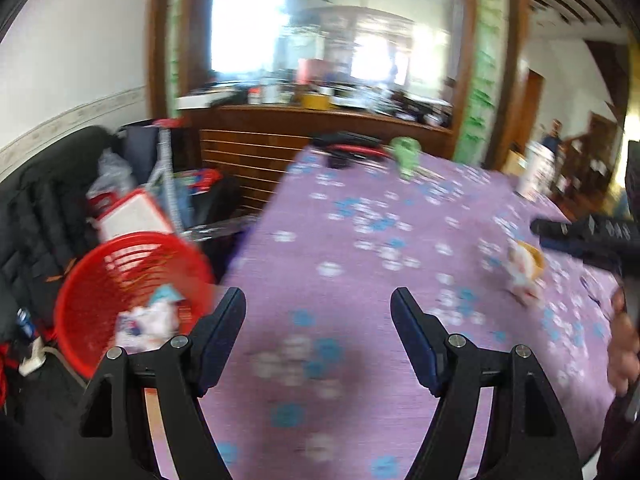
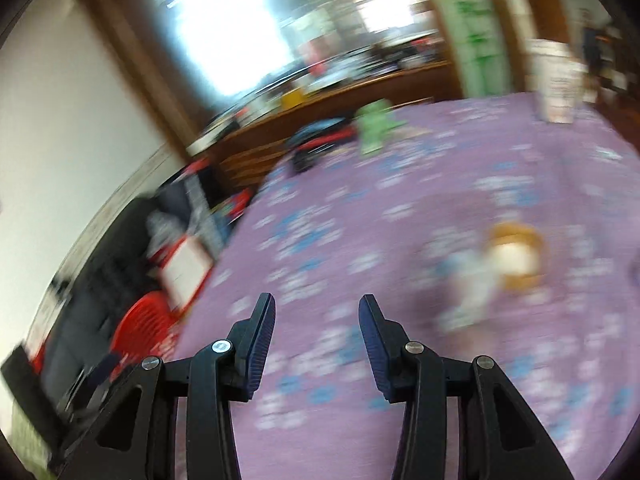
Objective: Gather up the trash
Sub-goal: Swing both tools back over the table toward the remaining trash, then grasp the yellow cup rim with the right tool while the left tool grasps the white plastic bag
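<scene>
Covering the table, a purple flowered cloth [image 1: 360, 240] fronts a wooden sideboard [image 1: 304, 120].

My right claw [image 2: 317, 312] hangs with its jaws apart and nothing between them, above the near part of the surface [image 2: 360, 208] in its purple flowered cloth. Ahead to the right lies a blurred piece of trash [image 2: 508, 264], white paper with a tan cup-like part, and far off stand a green thing [image 2: 374, 128] and a white carton [image 2: 556, 80]. Left of the surface, low down, sits the red basket [image 2: 140, 328].
</scene>
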